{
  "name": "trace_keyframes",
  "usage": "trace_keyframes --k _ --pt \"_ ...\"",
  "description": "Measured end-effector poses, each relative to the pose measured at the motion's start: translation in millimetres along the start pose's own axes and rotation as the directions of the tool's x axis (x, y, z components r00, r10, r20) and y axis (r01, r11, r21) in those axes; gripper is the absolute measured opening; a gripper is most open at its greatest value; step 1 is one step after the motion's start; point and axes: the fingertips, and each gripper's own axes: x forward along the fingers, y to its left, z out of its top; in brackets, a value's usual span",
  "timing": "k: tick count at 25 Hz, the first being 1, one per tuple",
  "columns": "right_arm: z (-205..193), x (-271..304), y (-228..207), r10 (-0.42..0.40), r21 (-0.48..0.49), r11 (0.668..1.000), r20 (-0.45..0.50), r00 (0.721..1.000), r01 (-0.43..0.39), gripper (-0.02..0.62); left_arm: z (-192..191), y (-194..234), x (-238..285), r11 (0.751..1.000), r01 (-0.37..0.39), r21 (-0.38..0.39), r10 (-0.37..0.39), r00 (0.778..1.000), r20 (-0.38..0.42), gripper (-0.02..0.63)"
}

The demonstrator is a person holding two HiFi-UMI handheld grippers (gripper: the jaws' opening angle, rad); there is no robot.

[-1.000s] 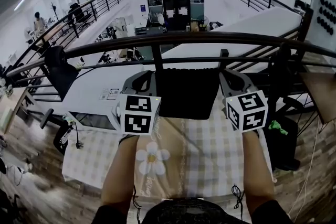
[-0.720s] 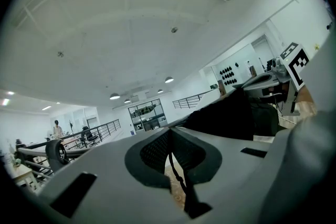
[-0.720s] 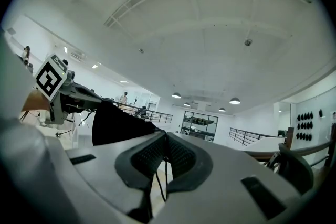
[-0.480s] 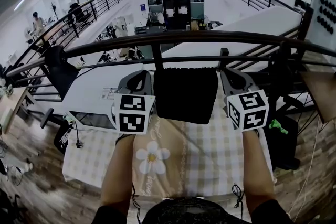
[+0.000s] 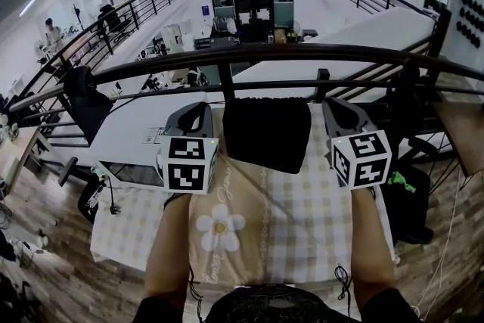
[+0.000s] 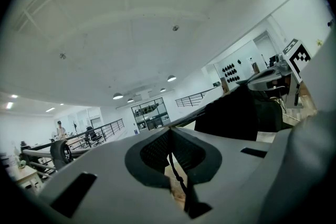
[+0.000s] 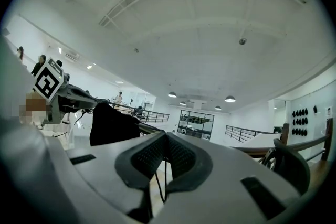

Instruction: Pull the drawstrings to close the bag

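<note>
A black drawstring bag hangs between my two grippers over the checked table. My left gripper is at the bag's left edge and my right gripper at its right edge, both pointing away from me. In the left gripper view the left gripper is shut on a thin black drawstring, with the bag off to the right. In the right gripper view the right gripper is shut on the other drawstring, with the bag off to the left.
A dark handrail runs across just beyond the table's far edge, with an open lower floor behind it. The tablecloth carries a white flower print. A black cable lies near the front edge. Dark furniture stands to the right.
The two grippers have drifted slightly apart, the left one more than the right. The bag between them looks a little narrower and more gathered at the top.
</note>
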Motion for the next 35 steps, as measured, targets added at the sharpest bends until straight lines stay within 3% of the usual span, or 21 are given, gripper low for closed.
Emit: trace_keyframes --k 18,23,35 --pt "-9 -8 -18 -0.031 0.066 0.997 -0.004 0.999 0.032 0.023 -14 14 0 0.999 -0.018 -0.050 0.018 1.000 -0.012 0.028" --pt "-11 -9 -24 -0.031 0.127 0.991 0.001 1.000 0.031 0.023 -16 18 0 0.998 -0.031 -0.049 0.030 1.000 -0.009 0.028" --pt "-17 -12 -31 -0.048 0.137 0.989 -0.010 0.999 0.049 0.025 -23 29 -3 0.996 -0.046 -0.079 0.045 0.999 -0.016 0.028"
